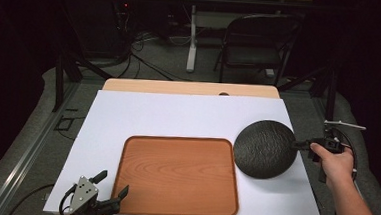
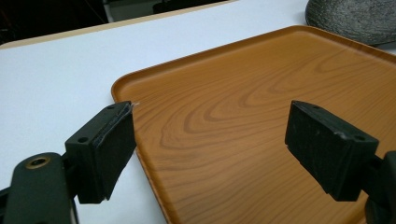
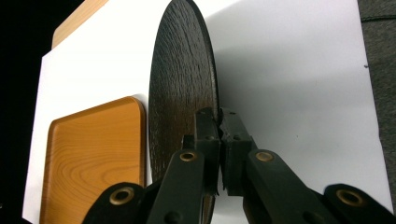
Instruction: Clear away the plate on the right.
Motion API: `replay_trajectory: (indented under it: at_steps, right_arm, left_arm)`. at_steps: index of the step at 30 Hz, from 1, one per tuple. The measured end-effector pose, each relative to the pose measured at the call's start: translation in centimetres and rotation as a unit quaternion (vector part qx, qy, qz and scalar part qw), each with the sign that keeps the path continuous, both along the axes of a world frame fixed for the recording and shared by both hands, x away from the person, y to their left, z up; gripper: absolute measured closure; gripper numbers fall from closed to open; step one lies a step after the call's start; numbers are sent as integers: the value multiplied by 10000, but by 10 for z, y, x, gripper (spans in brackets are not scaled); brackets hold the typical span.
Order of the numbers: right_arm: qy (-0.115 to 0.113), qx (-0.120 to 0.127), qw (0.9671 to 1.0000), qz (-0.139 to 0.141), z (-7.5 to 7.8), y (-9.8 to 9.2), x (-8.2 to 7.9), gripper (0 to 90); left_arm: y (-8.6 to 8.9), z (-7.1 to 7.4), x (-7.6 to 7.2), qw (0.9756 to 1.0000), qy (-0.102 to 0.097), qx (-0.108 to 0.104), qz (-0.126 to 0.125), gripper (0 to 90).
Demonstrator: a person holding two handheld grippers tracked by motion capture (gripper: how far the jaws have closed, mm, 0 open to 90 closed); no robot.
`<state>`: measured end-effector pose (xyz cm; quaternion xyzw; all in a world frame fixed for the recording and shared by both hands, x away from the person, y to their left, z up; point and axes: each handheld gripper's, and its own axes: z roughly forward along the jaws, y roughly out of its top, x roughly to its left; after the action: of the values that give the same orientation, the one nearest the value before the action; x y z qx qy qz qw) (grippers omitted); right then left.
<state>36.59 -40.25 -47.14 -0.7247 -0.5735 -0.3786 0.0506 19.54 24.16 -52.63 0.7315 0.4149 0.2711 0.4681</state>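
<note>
At the bottom left of the frame, the left gripper held its jaws wide over the wooden tray. Farther right, the right gripper pinched the black plate by its rim, above the white counter.

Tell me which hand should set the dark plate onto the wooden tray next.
Right. The right gripper is already shut on the dark plate rim, beside the wooden tray. The left gripper hangs open at the tray's near-left corner, holding nothing.
</note>
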Motion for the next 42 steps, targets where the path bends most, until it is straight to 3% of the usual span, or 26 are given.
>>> replay_trajectory:
  at_steps: [12, 24, 33, 42]
  right_arm:
    - [-43, -359, 9993, 118, 16, 13, 11, 877]
    - [87, -771, 9965, 326, 36, 28, 22, 876]
    - [102, -1231, 9911, 504, 60, 46, 31, 871]
    - [89, -1665, 9848, 497, 85, 41, 24, 868]
  left_arm:
    - [0, 0, 0, 10000, 21, 7, -8, 164]
    - [0, 0, 1, 10000, 21, 9, -1, 163]
    - [1, 0, 0, 10000, 14, -4, -13, 163]
    - [0, 0, 0, 10000, 19, 8, -14, 163]
